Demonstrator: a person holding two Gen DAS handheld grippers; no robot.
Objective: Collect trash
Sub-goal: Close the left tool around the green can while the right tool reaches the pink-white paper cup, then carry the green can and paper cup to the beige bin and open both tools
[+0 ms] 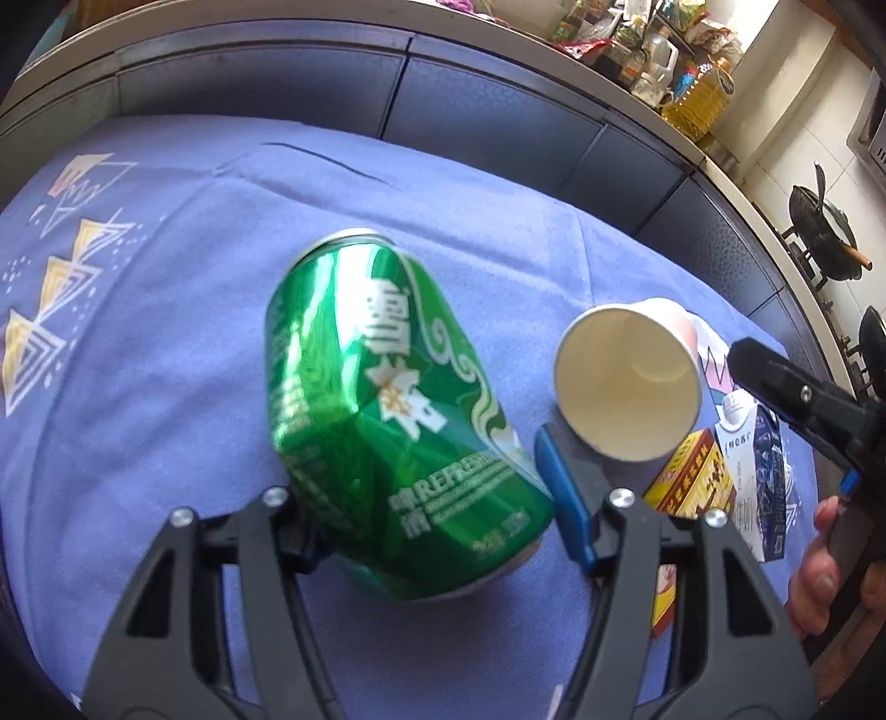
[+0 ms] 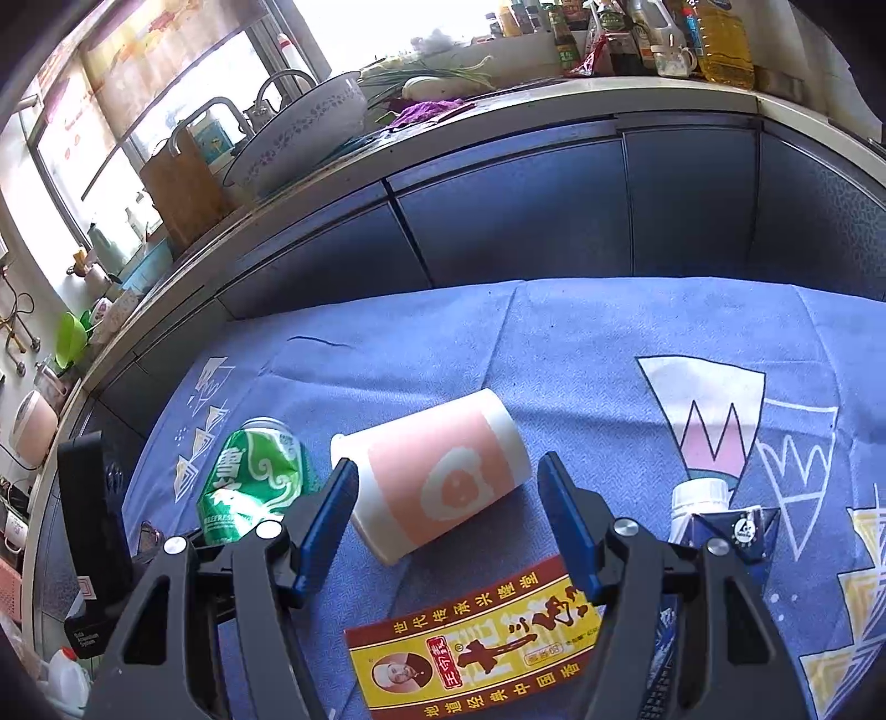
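The left gripper (image 1: 426, 487) brackets the dented green can (image 1: 387, 410), contact unconfirmed, while the right gripper (image 2: 448, 515) stands open around the toppled paper cup (image 2: 437, 487), untouched.

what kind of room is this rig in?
Most likely a home kitchen: a counter with oil and sauce bottles, a sink tap by the window, and a wok on a stove.

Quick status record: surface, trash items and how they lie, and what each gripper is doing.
surface: blue cloth
can: green can, dented, between left gripper fingers; contact unclear
cup: paper cup on its side, between open right gripper fingers, not pinched
box: yellow box flat, nearest right gripper
carton: blue carton, white cap, right of cup
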